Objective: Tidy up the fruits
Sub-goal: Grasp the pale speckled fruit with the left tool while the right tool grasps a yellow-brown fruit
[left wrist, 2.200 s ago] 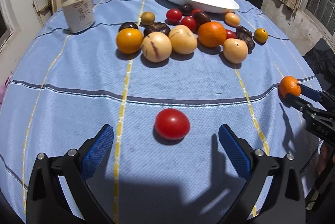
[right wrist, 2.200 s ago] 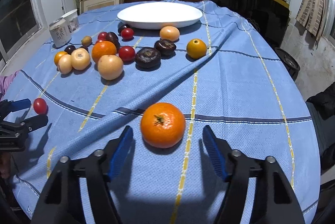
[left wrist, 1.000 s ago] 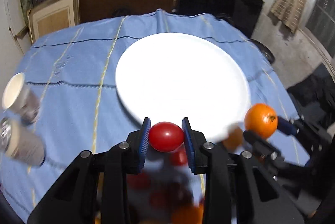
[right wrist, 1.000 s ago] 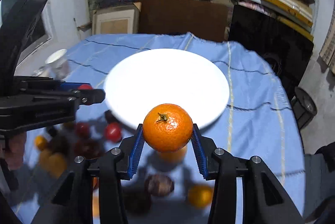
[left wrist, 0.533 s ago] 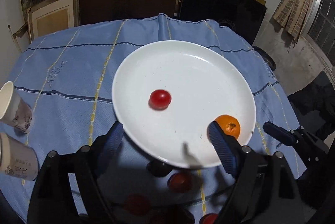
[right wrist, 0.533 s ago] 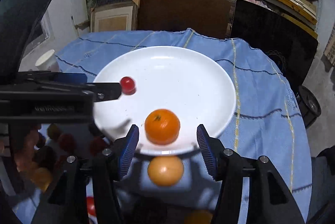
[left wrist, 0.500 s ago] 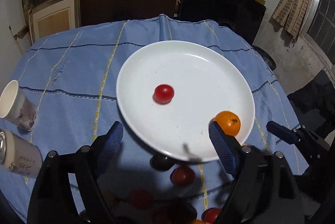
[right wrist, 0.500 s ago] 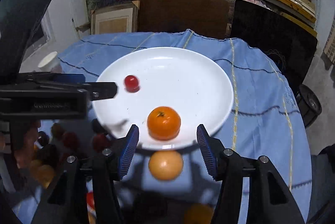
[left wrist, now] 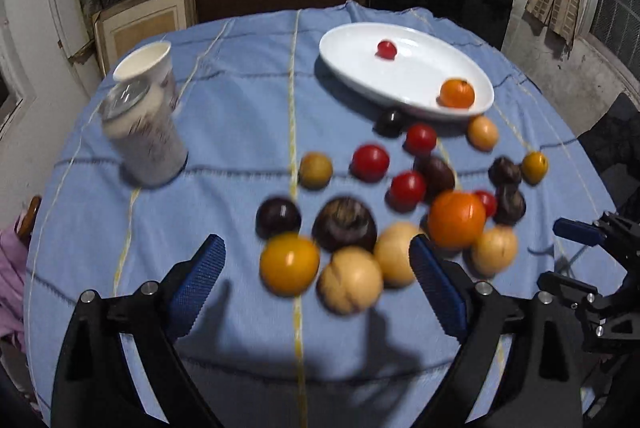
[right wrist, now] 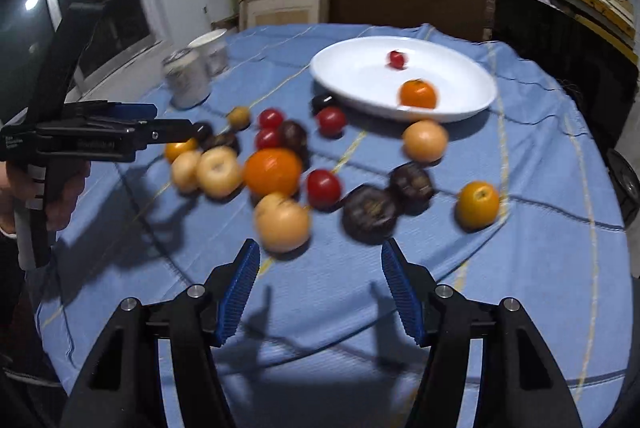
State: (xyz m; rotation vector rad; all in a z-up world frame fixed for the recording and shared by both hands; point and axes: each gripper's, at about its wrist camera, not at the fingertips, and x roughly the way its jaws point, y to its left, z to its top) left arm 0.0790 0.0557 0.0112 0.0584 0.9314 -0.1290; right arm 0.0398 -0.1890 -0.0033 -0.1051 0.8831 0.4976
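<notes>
Jaws on your left gripper (left wrist: 316, 282) and right gripper (right wrist: 320, 288) wide apart, empty. Plate (left wrist: 360, 76) holds red tomato (left wrist: 386, 49), orange (left wrist: 457, 93); other fruit loose on bench (left wrist: 240, 100).

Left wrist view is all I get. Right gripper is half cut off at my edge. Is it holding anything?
Observer: No. The right wrist view shows the right gripper with its fingers apart and nothing between them.
Operator: What's closest ahead of it?
Observer: A beige fruit just beyond its left finger and a dark fruit just beyond its right finger. Neither is between the fingers.
</notes>
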